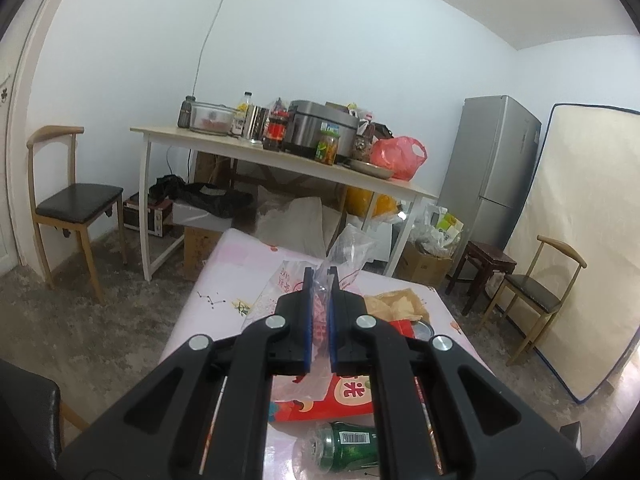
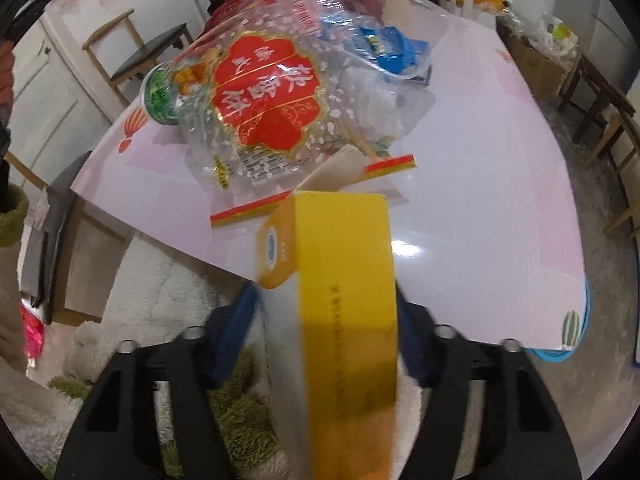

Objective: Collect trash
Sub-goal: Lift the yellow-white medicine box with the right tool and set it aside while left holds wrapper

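I had the left gripper (image 1: pixel 319 312) clenched on the rim of the clear bag (image 1: pixel 344 256), lifted off the table (image 1: pixel 224 280) so its mouth would stand open as the collecting sack. That is my reading of why it was held up rather than left flat; the plastic rose crumpled between the blue pads (image 1: pixel 307 316).

In the right gripper (image 2: pixel 324 320) sat a yellow box (image 2: pixel 344 272), its long side running out between the fingers toward the bag. The picture was blurred there, so I could not tell whether the pads were pressing its sides or had only closed around it. I judged it the next piece of trash, pointed downward at the bag to be pushed in.

From the right view the bag (image 2: pixel 280 92) already held a red-labelled wrapper (image 2: pixel 268 100) and a blue packet (image 2: pixel 396 50), though whether they lay inside it or under it I couldn't say. A green can (image 1: pixel 348 446) lay on its side near the table's close edge, not yet collected, beside a red carton (image 1: pixel 340 396).
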{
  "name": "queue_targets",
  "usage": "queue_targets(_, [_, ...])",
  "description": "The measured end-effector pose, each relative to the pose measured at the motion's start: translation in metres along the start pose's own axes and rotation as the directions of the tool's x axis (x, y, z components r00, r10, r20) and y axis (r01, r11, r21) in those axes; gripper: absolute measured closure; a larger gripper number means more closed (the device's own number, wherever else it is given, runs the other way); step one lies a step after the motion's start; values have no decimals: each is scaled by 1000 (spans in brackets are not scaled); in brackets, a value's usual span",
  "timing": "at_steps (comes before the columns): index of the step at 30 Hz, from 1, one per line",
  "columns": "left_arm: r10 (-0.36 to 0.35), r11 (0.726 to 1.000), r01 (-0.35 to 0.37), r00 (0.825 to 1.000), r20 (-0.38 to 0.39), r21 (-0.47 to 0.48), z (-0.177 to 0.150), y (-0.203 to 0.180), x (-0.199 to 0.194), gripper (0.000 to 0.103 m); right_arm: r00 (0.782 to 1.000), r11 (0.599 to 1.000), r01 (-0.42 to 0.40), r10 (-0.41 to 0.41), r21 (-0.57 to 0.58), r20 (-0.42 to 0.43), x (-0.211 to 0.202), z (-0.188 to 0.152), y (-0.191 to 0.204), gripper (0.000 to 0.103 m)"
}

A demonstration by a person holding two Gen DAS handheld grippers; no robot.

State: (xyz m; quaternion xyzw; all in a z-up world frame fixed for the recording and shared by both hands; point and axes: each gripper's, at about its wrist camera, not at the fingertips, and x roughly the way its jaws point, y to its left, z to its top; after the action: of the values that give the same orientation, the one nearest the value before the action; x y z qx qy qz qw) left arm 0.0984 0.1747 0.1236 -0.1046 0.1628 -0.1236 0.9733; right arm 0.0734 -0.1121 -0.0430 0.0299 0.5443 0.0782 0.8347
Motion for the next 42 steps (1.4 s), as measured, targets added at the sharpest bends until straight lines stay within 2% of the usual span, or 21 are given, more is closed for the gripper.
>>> queue_targets(7, [0,1000,0,1000,19,7,1,-7,-14,98,1000,999,2,-4,54,25,-3,-9,-10,50])
queue_targets(14, [-4,1000,3,1000,27,20,-2,-15,-26,98,999,999,3,-5,48,41,-4,-22,-8,28])
queue_targets(17, [-2,1000,2,1000,23,16,-3,-17,-29,98,998,999,44,-46,27,46,-2,-24,-5,26])
queue_targets(23, [-3,1000,2,1000,21,14,-2,-18,-31,98,996,994,82,-85,75,41,4,-25,-12,25])
queue_targets(27, [-4,1000,3,1000,17,13,-3,-18,-31,98,991,991,123,-126,61,41,9,-28,-9,25])
queue_targets(29, [-5,1000,5,1000,11,11,-4,-18,-32,98,991,989,124,-128,76,43,7,-30,-13,33])
queue_targets(32, [-6,1000,6,1000,7,10,-6,-18,-30,98,995,989,82,-88,123,43,2,-33,-27,38])
queue_targets(36, [-6,1000,6,1000,6,12,-8,-20,-31,98,997,979,11,-25,201,69,-10,-35,-50,40])
queue_targets(42, [-5,1000,5,1000,5,9,-6,-20,-27,98,991,968,32,-64,251,119,-28,-28,-76,40])
